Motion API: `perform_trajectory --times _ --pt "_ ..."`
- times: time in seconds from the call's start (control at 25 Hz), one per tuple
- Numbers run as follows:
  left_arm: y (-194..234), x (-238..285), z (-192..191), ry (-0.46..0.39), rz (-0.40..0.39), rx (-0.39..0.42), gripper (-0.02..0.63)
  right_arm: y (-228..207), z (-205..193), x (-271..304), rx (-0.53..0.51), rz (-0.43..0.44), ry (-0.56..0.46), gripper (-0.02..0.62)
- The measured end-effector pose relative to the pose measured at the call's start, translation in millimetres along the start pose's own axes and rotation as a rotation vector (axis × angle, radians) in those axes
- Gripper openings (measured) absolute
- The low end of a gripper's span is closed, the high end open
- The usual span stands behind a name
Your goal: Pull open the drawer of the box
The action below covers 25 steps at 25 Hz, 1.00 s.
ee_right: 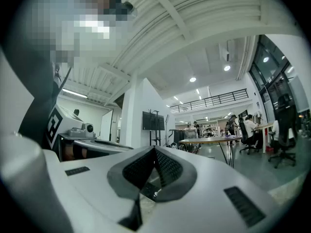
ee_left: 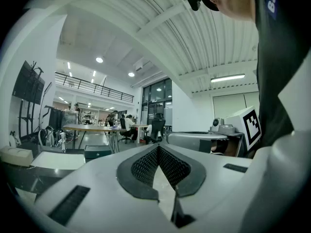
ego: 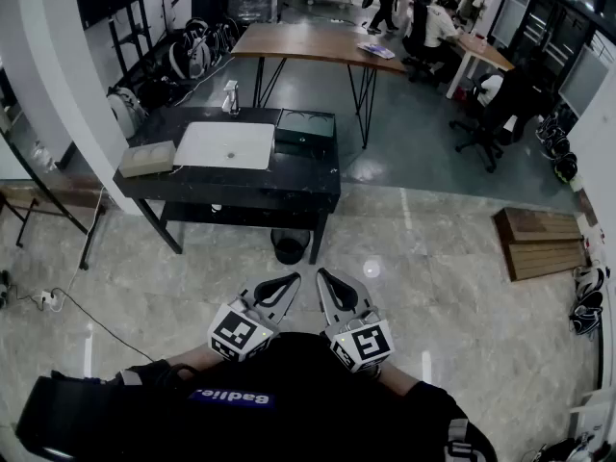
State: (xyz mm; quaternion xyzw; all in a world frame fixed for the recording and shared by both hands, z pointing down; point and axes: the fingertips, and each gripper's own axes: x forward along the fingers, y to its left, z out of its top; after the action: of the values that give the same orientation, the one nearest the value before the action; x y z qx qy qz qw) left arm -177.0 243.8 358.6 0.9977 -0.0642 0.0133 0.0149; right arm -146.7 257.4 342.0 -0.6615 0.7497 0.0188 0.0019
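Though well apart from one table [ego: 306,179] and one beige box [ego: 147,159], left gripper [ego: 292,278] and right gripper [ego: 324,274], fingers clenched empty.

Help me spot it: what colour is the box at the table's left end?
Beige box; head view shows it best.

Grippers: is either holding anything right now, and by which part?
Nothing is held. The left gripper and the right gripper both have their jaws closed tip to tip on nothing, well short of the black table.
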Motion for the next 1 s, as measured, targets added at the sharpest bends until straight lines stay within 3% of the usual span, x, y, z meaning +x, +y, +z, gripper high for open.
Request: perform_trajectory --times 0.56,1.0 --pt "-8.9 2.1 0.3 0.001 -0.006 -0.001 0.002 -2.3 -4.2 -8.9 -0.003 -0.005 0.004 -0.002" --pt "-11.1 8.8 -10.5 0.037 0.005 -0.019 0.002 -14.1 -13.8 -14.4 0.062 -0.011 -0.012 -0.002"
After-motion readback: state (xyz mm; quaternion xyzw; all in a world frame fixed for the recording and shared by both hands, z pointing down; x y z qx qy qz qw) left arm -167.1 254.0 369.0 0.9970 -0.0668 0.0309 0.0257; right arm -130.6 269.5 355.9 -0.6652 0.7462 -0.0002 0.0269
